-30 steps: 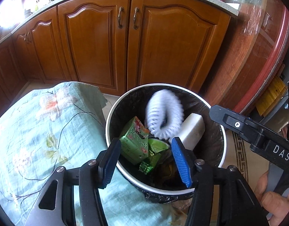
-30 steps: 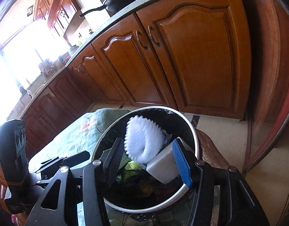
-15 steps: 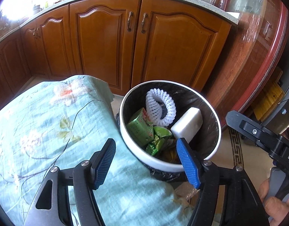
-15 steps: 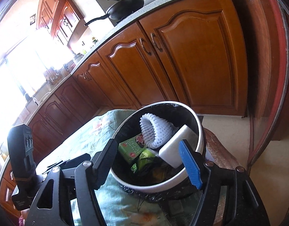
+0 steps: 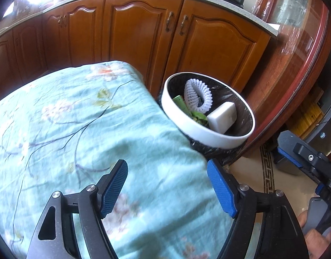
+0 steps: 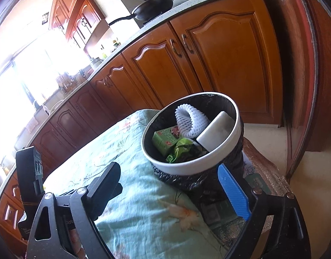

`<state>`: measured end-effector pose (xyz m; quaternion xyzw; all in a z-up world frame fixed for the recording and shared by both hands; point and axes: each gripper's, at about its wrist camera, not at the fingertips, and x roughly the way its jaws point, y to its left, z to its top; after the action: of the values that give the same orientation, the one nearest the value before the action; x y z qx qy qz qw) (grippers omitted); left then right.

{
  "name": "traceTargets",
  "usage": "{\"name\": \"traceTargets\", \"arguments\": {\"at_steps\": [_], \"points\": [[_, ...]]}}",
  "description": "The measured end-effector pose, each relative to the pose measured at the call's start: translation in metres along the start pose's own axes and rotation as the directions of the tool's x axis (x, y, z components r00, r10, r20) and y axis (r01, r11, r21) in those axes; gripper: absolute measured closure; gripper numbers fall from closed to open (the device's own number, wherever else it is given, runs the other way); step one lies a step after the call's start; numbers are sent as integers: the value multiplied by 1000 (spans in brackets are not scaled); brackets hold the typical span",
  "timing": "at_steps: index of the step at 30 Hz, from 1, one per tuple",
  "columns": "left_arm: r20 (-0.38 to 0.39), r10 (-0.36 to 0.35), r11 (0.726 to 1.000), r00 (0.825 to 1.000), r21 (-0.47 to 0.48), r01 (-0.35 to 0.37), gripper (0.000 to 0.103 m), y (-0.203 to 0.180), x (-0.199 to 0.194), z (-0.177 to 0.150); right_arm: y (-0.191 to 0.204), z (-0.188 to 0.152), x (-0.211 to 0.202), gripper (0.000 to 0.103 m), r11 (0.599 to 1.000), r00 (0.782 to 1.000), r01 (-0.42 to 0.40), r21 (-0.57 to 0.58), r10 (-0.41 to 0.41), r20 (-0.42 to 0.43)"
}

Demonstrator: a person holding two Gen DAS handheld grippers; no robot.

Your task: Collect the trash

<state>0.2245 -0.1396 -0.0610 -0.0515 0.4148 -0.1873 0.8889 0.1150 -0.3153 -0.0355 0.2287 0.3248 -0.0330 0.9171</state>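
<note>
1. Both tongs have been pulled back from the bin [image 5: 208,139]. It was framed between the jaws a second ago and now sits ahead and to the right of the left tongs [image 5: 167,187], just ahead of the right tongs [image 6: 176,190].
2. Jaws on both have just been opening; both stand wide, nothing between them.
3. The foam net [image 5: 197,96] and white block [image 5: 222,116], last seen at the jaws, now lie inside the bin. Drop judged done.
4. Counted in the bin: 1 foam net, 1 white block, 1 green carton [image 6: 165,139], 1 green wrapper [image 6: 182,147].
5. On the tablecloth [image 5: 79,116] below the tongs, no further trash is seen.
</note>
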Motion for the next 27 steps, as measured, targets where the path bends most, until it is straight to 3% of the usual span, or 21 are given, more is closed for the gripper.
{"name": "traceTargets", "arguments": {"at_steps": [10, 14, 16, 19, 22, 27], "points": [[153, 41, 999, 987, -15, -39, 23, 13, -67, -35, 32, -23, -41, 1, 991, 985, 78, -106, -60, 163], [257, 50, 999, 965, -4, -50, 17, 12, -100, -52, 46, -30, -56, 0, 978, 967, 124, -167, -82, 240], [315, 71, 997, 946, 4, -76, 8, 10, -116, -62, 52, -34, -63, 0, 970, 956, 150, -192, -93, 280], [395, 100, 993, 913, 15, -115, 1, 7, -134, -79, 58, -43, -68, 0, 956, 941, 187, -227, -109, 319], [433, 116, 990, 894, 24, -141, 1, 5, -141, -94, 60, -49, -67, 0, 946, 934, 211, -246, -121, 337], [456, 144, 985, 878, 18, -171, 1, 4, -142, -112, 58, -56, -70, 0, 945, 922, 224, -237, -127, 366]]}}
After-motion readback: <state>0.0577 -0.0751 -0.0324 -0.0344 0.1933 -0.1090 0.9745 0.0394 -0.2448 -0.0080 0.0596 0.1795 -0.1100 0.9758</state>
